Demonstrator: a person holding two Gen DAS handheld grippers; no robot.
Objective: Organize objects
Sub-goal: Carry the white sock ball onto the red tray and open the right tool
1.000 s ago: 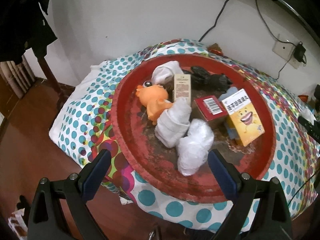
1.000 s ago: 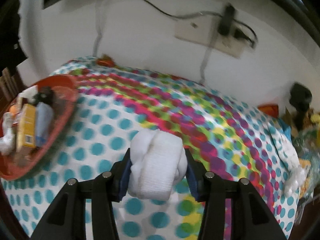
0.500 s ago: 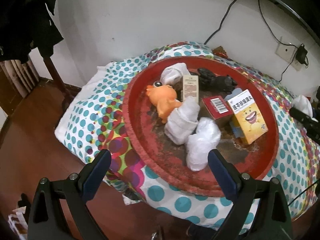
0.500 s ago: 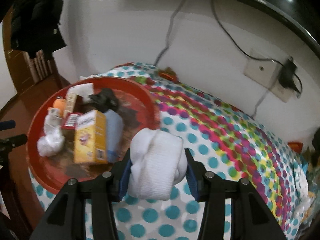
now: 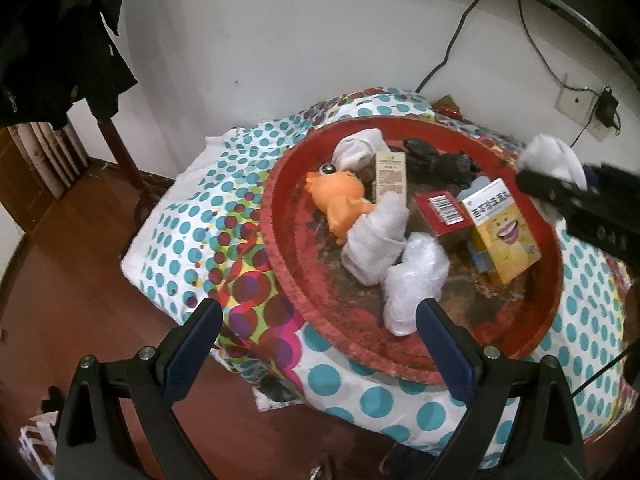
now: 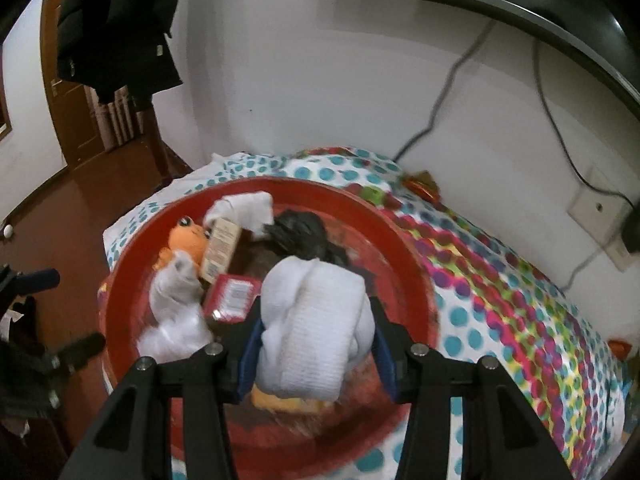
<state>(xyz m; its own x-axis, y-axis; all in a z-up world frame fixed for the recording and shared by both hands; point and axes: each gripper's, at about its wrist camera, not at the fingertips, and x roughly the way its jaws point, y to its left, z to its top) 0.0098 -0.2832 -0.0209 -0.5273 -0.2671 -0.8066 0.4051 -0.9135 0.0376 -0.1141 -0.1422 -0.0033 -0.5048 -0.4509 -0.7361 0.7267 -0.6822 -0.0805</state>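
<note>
Right wrist view: the right gripper [image 6: 316, 344], jaws pinching a rolled white sock [image 6: 316, 320], hangs over the red tray [image 6: 404, 248], while the left gripper [image 5: 320, 344], jaws spread and empty, waits at the tray's near rim.

A rolled white sock [image 6: 316, 328] sits clamped between the right gripper [image 6: 316, 344]'s blue pads, bulging above them, over the red tray [image 6: 132, 280]. Beyond its fingertips and to their left lie an orange toy [image 6: 186, 240], a red box [image 6: 232, 292], more white sock rolls [image 6: 176, 292] and a black bundle [image 6: 300, 232], all crowded in the tray.
</note>
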